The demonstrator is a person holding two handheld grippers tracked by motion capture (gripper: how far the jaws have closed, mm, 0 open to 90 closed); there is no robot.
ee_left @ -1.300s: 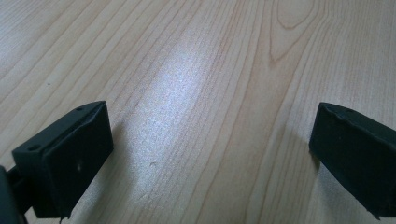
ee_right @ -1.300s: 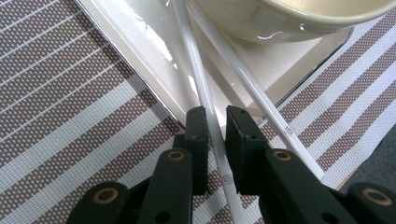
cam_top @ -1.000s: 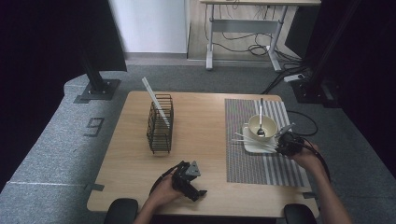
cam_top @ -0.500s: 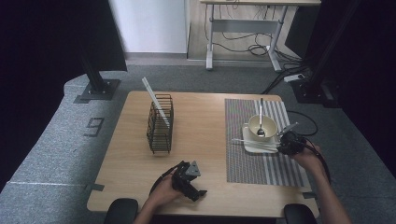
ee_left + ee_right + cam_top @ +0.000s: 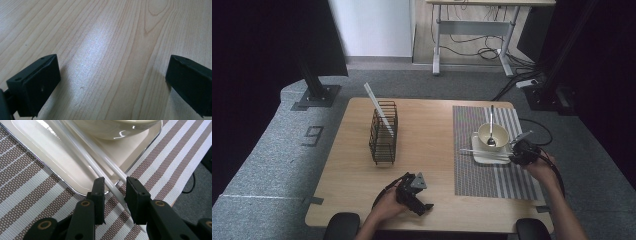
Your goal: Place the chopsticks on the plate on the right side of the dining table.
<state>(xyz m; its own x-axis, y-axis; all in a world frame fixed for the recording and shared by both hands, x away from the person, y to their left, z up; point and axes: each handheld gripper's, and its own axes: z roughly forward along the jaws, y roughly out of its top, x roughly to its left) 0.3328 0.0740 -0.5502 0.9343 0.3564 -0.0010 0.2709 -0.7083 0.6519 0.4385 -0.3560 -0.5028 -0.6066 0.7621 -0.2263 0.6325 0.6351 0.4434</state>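
High view: the right claw sits at the plate's 3 o'clock edge; the white chopsticks run 9-to-3 across it. The left claw is well apart on the wooden bench.

Left claw view: jaws wide, nothing between.

Right claw view: jaws just opening; one smooth, slim chopstick passes loosely between, aimed at 11 o'clock over the glossy plate and woven striped mat.

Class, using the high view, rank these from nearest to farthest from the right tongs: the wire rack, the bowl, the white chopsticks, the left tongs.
1. White chopsticks: lying across the plate, reaching right up to the right tongs.
2. Bowl: on the plate, just beyond the tongs.
3. Left tongs: near the table's front edge, leftward.
4. Wire rack: far left on bare wood.
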